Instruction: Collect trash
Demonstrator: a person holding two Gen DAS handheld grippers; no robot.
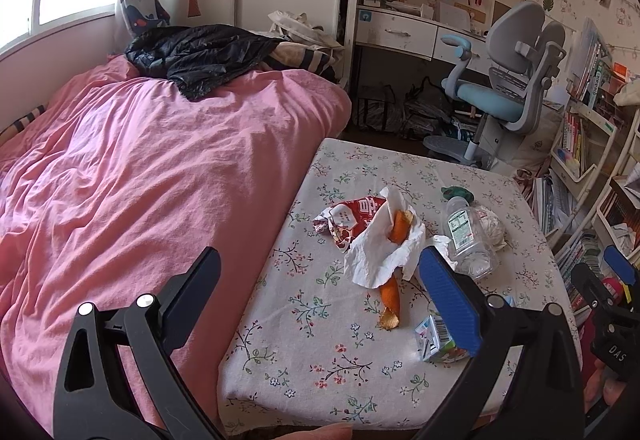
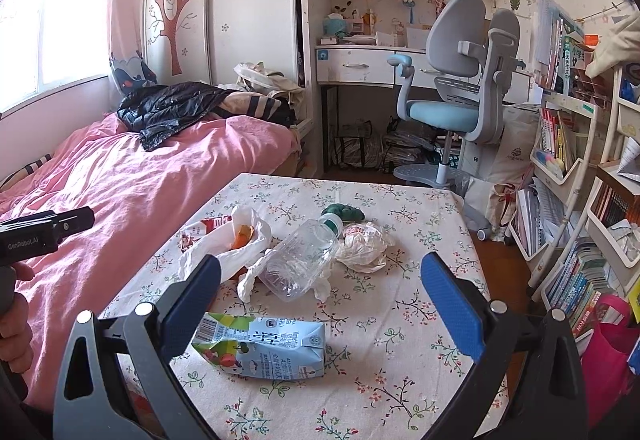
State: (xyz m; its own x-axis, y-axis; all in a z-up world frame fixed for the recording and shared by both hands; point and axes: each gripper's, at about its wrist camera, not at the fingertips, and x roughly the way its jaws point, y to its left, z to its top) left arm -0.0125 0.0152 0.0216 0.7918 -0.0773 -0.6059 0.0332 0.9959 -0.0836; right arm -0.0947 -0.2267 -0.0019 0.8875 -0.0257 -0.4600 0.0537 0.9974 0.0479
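Trash lies on a table with a floral cloth (image 1: 320, 360) (image 2: 400, 380). There is a red snack wrapper (image 1: 348, 220) (image 2: 200, 230), a white tissue (image 1: 380, 256) (image 2: 244, 240) with orange peel (image 1: 400, 226) (image 2: 242, 234), a second peel strip (image 1: 390, 300), a clear plastic bottle (image 1: 464, 236) (image 2: 300, 264), a crumpled white bag (image 1: 492, 226) (image 2: 364, 244) and a flattened milk carton (image 1: 436, 340) (image 2: 264, 346). My left gripper (image 1: 320, 284) is open above the table's left edge, empty. My right gripper (image 2: 320, 288) is open above the carton and bottle, empty.
A bed with a pink cover (image 1: 140, 179) (image 2: 120, 179) touches the table's left side, with a black jacket (image 1: 200, 55) on it. A grey-blue desk chair (image 1: 508, 87) (image 2: 460, 87) and desk stand behind. Bookshelves (image 2: 580, 220) and a pink bag (image 2: 608, 352) are at the right.
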